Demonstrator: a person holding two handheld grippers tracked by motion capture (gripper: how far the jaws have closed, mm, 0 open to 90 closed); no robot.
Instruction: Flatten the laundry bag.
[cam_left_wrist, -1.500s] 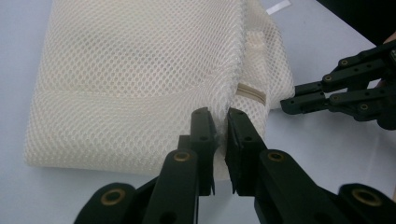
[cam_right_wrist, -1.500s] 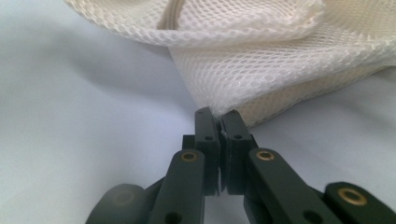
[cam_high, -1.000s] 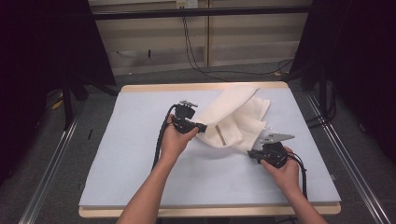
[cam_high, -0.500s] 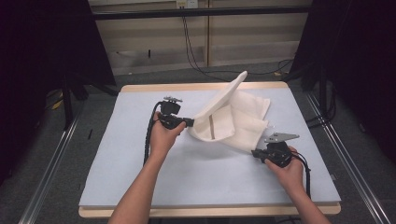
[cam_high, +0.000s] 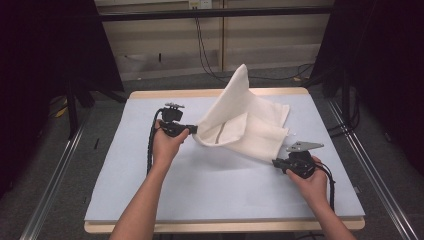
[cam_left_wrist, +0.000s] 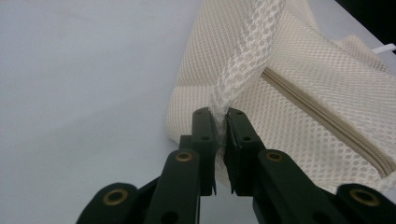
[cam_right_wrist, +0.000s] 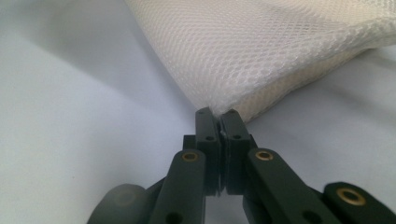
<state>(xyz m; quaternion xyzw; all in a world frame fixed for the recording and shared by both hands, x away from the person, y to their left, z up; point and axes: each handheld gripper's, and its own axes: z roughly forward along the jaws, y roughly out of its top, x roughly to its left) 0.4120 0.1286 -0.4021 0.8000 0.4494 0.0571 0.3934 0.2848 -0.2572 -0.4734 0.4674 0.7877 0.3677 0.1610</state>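
A cream mesh bag (cam_high: 243, 125) with a zip lies on the pale blue table mat (cam_high: 125, 165), its upper part lifted into a peak. My left gripper (cam_high: 194, 130) is shut on the bag's left edge; in the left gripper view the jaws pinch a fold of mesh (cam_left_wrist: 243, 60) at the left gripper (cam_left_wrist: 220, 122), with the zip (cam_left_wrist: 327, 119) running to the right. My right gripper (cam_high: 274, 163) is shut on the bag's near right corner, low on the mat. In the right gripper view the right gripper (cam_right_wrist: 218, 122) nips the corner of the mesh bag (cam_right_wrist: 280, 51).
The mat covers a wooden table (cam_high: 225, 227) with metal rails (cam_high: 375, 165) along both sides. Cables (cam_high: 210, 55) hang at the back wall. Bare mat lies in front of the bag and to the left.
My left gripper has moved left across the mat with the bag's edge, stretching the bag and raising its top into a taller peak. The right gripper has stayed in place.
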